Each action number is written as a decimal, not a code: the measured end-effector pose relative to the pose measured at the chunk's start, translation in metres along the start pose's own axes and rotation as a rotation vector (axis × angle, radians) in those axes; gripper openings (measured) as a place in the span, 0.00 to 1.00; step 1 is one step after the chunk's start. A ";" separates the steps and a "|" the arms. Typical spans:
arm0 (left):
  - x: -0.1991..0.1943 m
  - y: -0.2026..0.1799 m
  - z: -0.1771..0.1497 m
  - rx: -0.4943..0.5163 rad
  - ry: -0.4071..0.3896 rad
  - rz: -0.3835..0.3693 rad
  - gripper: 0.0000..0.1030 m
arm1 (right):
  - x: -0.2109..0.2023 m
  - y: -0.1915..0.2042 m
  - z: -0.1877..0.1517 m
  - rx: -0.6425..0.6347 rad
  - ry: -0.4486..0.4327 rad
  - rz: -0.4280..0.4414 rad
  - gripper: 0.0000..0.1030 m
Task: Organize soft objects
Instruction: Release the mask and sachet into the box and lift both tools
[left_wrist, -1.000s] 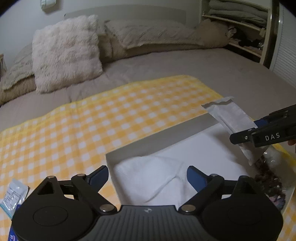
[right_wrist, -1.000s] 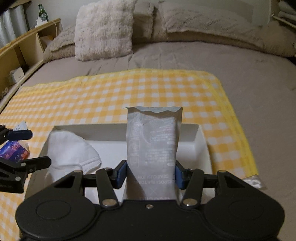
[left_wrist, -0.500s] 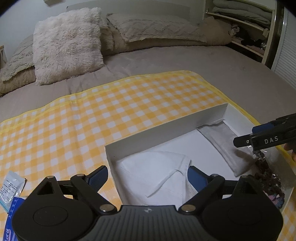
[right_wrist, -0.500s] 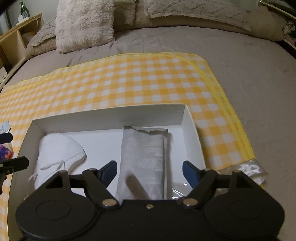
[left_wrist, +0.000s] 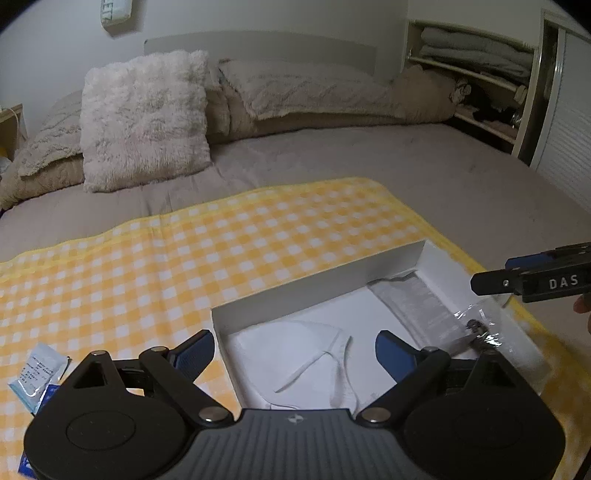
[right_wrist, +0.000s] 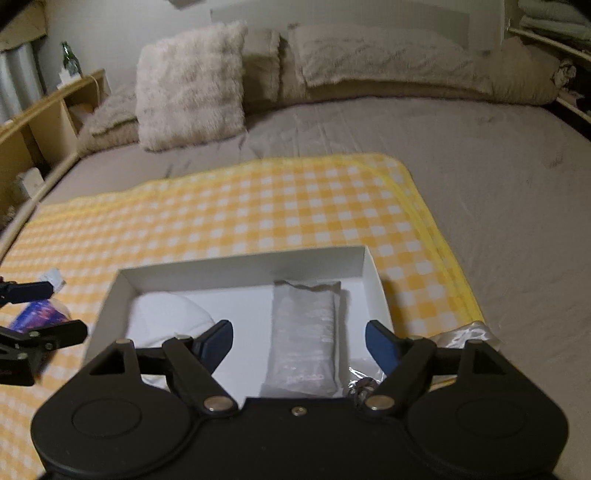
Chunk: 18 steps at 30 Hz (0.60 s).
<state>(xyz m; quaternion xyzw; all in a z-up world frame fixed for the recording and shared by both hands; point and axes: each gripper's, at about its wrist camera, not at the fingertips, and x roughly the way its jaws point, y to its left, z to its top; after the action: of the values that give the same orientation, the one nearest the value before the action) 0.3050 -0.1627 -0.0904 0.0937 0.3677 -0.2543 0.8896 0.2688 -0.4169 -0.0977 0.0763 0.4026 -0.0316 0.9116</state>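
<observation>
A white shallow box (right_wrist: 243, 267) lies on the yellow checked cloth (right_wrist: 258, 206). A grey packet (right_wrist: 304, 332) lies flat in its right half, and a white face mask (left_wrist: 295, 350) in its left half. My right gripper (right_wrist: 299, 341) hangs open above the packet, which lies free below the jaws. Above the mask my left gripper (left_wrist: 295, 350) stands open and holds nothing. In the left wrist view the right gripper's fingers (left_wrist: 491, 282) reach in from the right edge. A clear bag (left_wrist: 484, 328) with dark contents lies at the box's near right corner.
A small white sachet (left_wrist: 37, 369) and a blue-purple pack (right_wrist: 38, 314) lie on the cloth left of the box. Pillows (left_wrist: 144, 118) line the bed's head. Shelves (right_wrist: 40, 122) stand to the left, a closet (left_wrist: 480, 74) to the right.
The right gripper opened and let the grey packet drop flat into the box, then pulled up and back. The left gripper rose slightly, still open above the mask.
</observation>
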 end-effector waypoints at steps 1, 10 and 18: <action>-0.004 -0.001 0.000 -0.002 -0.007 -0.001 0.91 | -0.007 0.001 0.000 0.001 -0.015 0.006 0.78; -0.048 -0.010 -0.004 -0.020 -0.081 -0.004 0.95 | -0.064 0.022 -0.007 -0.015 -0.144 0.032 0.79; -0.083 -0.014 -0.008 -0.044 -0.133 0.010 0.97 | -0.094 0.040 -0.018 -0.072 -0.196 0.050 0.82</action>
<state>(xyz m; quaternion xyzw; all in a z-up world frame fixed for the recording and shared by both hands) 0.2428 -0.1400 -0.0381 0.0591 0.3130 -0.2474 0.9151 0.1970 -0.3745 -0.0360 0.0500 0.3103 -0.0019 0.9493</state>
